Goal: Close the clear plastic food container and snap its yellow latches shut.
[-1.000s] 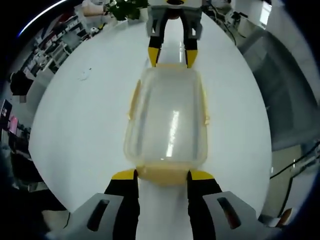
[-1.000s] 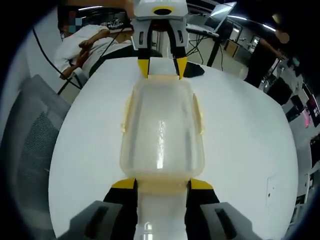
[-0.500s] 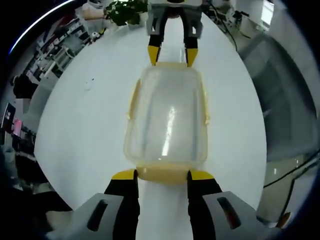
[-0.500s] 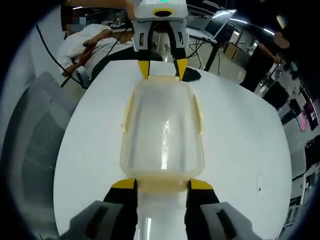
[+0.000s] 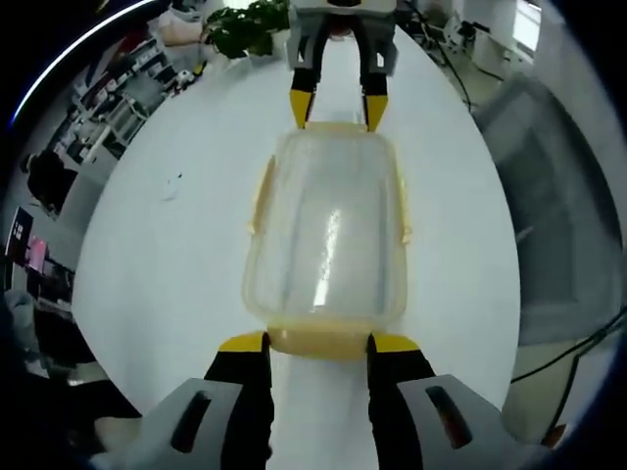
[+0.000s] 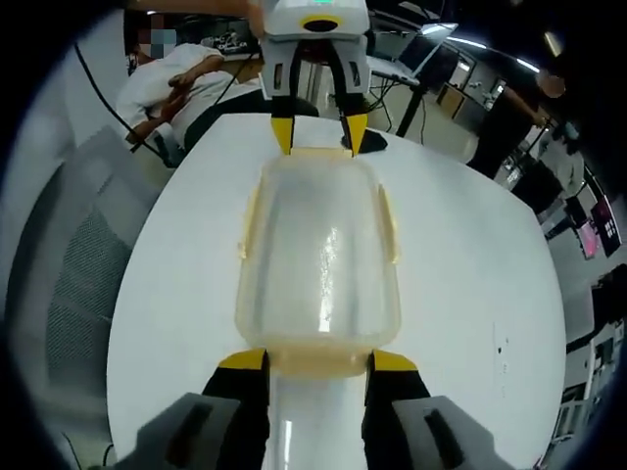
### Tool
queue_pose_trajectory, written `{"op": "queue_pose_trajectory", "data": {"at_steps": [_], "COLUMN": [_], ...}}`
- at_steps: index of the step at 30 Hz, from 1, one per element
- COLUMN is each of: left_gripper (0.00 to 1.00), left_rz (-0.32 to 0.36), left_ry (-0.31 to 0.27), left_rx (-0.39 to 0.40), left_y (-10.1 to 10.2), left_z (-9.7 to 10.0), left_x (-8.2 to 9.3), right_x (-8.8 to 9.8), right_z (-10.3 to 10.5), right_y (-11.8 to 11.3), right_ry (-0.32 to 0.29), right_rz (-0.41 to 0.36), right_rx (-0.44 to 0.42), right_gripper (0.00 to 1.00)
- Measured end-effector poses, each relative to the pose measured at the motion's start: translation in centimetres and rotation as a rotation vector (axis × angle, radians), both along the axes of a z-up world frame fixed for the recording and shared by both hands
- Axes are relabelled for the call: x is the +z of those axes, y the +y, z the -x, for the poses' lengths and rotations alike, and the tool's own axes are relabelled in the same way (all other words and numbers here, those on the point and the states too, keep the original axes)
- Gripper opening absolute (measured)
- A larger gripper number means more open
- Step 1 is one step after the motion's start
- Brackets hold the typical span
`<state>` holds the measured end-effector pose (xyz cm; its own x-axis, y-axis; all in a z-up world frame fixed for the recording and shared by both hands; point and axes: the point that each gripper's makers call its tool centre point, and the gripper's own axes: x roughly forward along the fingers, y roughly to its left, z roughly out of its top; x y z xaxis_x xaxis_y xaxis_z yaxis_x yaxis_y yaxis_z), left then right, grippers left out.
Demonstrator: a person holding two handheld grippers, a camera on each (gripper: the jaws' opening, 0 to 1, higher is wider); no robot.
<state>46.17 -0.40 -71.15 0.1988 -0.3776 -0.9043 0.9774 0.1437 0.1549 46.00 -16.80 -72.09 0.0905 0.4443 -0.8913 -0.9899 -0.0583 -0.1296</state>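
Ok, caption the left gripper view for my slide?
Both grippers, left and right, grip opposite end latches of the container on the table.

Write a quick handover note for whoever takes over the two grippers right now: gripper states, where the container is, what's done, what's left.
Left gripper: jaws straddle the near end's yellow latch of the clear plastic food container; shut or not, cannot tell.
Right gripper: same at the opposite end, on that end's latch.
The container sits on the round white table, lid on.
Side latches look splayed outward, so likely unsnapped.
Left: probably press the end latches, then the side ones.
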Motion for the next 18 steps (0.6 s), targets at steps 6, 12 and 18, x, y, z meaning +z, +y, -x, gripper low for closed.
{"op": "queue_pose_trajectory", "data": {"at_steps": [6, 12, 18], "left_gripper": [0.35, 0.35, 0.35], "left_rz": [0.0, 0.002, 0.006], "left_ry": [-0.003, -0.004, -0.006], "left_rx": [0.0, -0.001, 0.0], "left_y": [-1.5, -3.0, -4.5], "left_z": [-0.4, -0.5, -0.7], "left_x": [0.1, 0.2, 0.2], "right_x": [0.1, 0.2, 0.3], "right_z": [-0.3, -0.5, -0.7], "right_y": [-1.5, -3.1, -4.5], "right_ry": [-0.003, -0.003, 0.001], "right_rz": [0.0, 0.003, 0.005], "right_rx": [-0.002, -0.002, -0.004], "right_gripper": [0.34, 0.34, 0.34]}}
